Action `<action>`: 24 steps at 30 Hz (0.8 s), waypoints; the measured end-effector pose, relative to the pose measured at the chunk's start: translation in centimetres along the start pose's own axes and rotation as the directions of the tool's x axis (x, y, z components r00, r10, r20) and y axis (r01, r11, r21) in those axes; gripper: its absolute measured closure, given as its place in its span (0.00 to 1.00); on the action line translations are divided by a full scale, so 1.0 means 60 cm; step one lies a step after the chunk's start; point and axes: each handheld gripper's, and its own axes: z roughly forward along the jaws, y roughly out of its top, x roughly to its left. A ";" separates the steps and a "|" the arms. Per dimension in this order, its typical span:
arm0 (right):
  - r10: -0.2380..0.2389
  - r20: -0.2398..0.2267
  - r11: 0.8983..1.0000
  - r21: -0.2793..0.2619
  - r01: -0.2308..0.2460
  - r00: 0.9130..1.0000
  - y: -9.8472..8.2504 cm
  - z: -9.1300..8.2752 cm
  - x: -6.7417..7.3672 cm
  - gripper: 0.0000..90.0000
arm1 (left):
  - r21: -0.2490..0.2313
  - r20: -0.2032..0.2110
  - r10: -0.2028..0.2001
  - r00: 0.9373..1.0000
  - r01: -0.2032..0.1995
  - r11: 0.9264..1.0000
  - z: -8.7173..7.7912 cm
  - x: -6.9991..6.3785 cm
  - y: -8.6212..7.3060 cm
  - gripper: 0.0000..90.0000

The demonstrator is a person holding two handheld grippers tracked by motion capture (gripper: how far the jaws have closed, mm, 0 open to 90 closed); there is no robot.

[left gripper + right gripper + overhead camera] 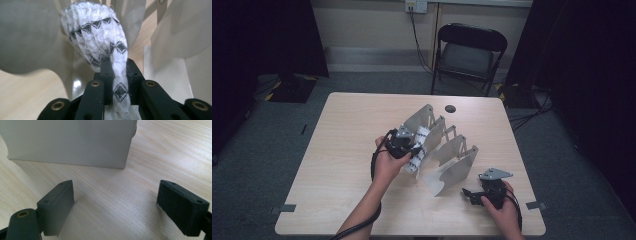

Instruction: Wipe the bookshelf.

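A grey metal divider rack (451, 159) with several upright plates stands mid-table. My left gripper (411, 150) is shut on a white rolled sock with black zigzag bands (418, 149), holding it between two of the rack's plates. In the left gripper view the sock (100, 40) runs up from between the black jaws, grey plates (27, 32) on both sides. My right gripper (468, 194) rests low on the table near the front right, just in front of the rack, open with nothing between its pads (58, 202). The rack's nearest plate (70, 142) stands ahead of it.
The light wooden table (342, 150) has bare room on its left half. A small dark round hole (450, 108) lies near the far edge. A black folding chair (468, 52) stands behind the table; dark curtains hang at both sides.
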 end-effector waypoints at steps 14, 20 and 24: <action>0.000 0.000 1.000 0.000 0.000 1.000 0.000 0.000 0.000 0.15 | -0.071 -0.015 0.050 0.999 -0.051 0.996 -0.027 -0.012 0.089 0.89; 0.000 0.000 1.000 0.000 0.000 1.000 0.000 0.000 0.000 0.15 | -0.055 -0.006 0.022 1.000 -0.022 0.998 -0.012 -0.007 0.063 0.89; 0.000 0.000 1.000 0.000 0.000 1.000 0.000 0.000 0.000 0.15 | -0.043 0.001 0.013 1.000 -0.013 0.999 -0.006 -0.006 0.042 0.89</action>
